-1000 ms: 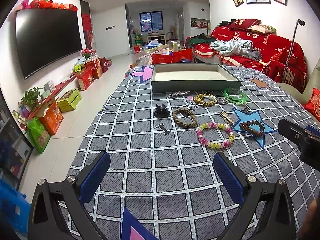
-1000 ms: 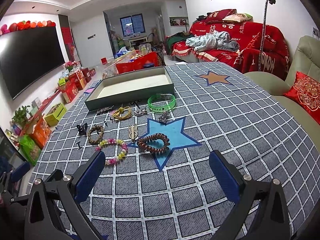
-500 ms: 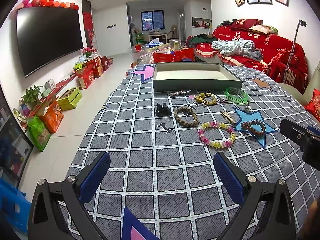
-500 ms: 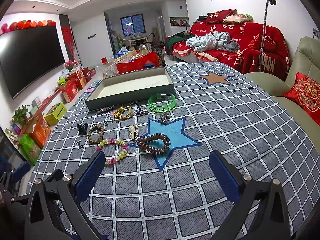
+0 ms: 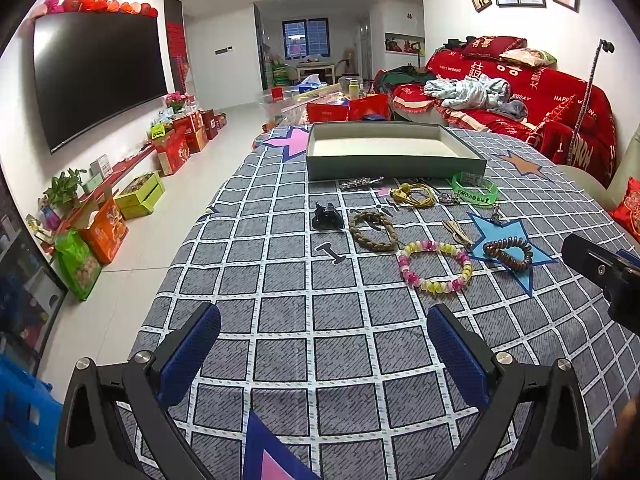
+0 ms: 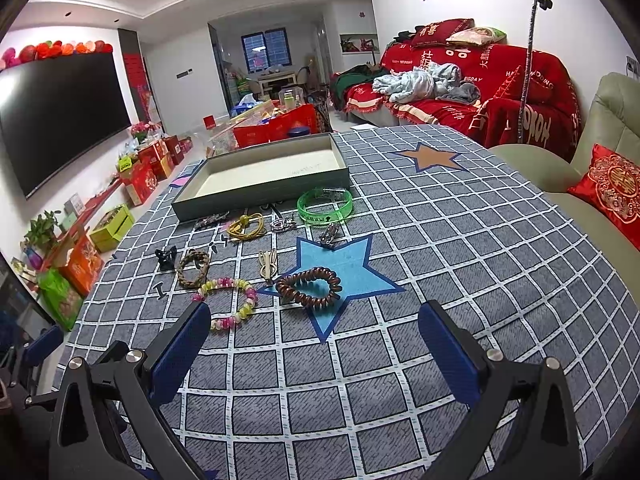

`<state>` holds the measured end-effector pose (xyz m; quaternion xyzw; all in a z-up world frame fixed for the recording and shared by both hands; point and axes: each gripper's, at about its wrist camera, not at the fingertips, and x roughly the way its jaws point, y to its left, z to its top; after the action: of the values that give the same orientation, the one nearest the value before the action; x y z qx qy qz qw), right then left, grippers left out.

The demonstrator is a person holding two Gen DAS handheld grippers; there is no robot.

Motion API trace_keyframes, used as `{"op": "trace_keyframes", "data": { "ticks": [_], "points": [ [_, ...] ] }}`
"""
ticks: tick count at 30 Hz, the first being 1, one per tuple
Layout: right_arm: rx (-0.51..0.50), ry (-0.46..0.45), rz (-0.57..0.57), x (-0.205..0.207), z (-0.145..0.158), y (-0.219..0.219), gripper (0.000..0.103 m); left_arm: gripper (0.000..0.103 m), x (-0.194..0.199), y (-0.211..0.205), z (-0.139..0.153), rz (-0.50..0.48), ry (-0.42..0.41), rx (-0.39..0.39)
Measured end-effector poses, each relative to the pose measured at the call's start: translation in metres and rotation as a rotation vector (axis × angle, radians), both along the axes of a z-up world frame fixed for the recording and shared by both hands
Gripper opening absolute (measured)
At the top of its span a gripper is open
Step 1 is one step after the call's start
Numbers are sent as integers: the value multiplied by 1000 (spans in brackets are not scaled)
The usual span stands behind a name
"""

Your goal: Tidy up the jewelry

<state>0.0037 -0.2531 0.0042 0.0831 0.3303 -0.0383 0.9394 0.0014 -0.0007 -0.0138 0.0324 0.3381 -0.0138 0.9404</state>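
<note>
Jewelry lies on the checked tablecloth in front of an empty grey tray (image 5: pixel 394 166) (image 6: pixel 256 196). There is a pink and yellow bead bracelet (image 5: pixel 435 266) (image 6: pixel 230 302), a brown coil hair tie (image 5: pixel 508 255) (image 6: pixel 310 286), a braided brown bracelet (image 5: pixel 373 230) (image 6: pixel 194 268), a green wristband (image 5: pixel 475 189) (image 6: pixel 325 205), a yellow cord (image 5: pixel 413 194) (image 6: pixel 247 226) and a black claw clip (image 5: pixel 326 218) (image 6: pixel 166 257). My left gripper (image 5: pixel 323 354) is open and empty over the near cloth. My right gripper (image 6: pixel 314 346) is open and empty just short of the hair tie.
The table's left edge drops to a tiled floor with boxes and bags (image 5: pixel 100 236). A red-covered sofa (image 6: pixel 472 92) and a green armchair with a red cushion (image 6: pixel 612 188) stand to the right. The right gripper's body shows at the left view's right edge (image 5: pixel 600 268).
Both grippers stay open. The views have shifted only slightly; nothing on the table has moved.
</note>
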Motion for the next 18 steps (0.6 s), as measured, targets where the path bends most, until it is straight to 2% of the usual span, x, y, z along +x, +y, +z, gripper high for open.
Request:
{"op": "trace_keyframes", "data": {
  "ticks": [18],
  "points": [
    [1,0,1,-1,1,2,103,103,0,1,-3,3,3,0]
  ]
}}
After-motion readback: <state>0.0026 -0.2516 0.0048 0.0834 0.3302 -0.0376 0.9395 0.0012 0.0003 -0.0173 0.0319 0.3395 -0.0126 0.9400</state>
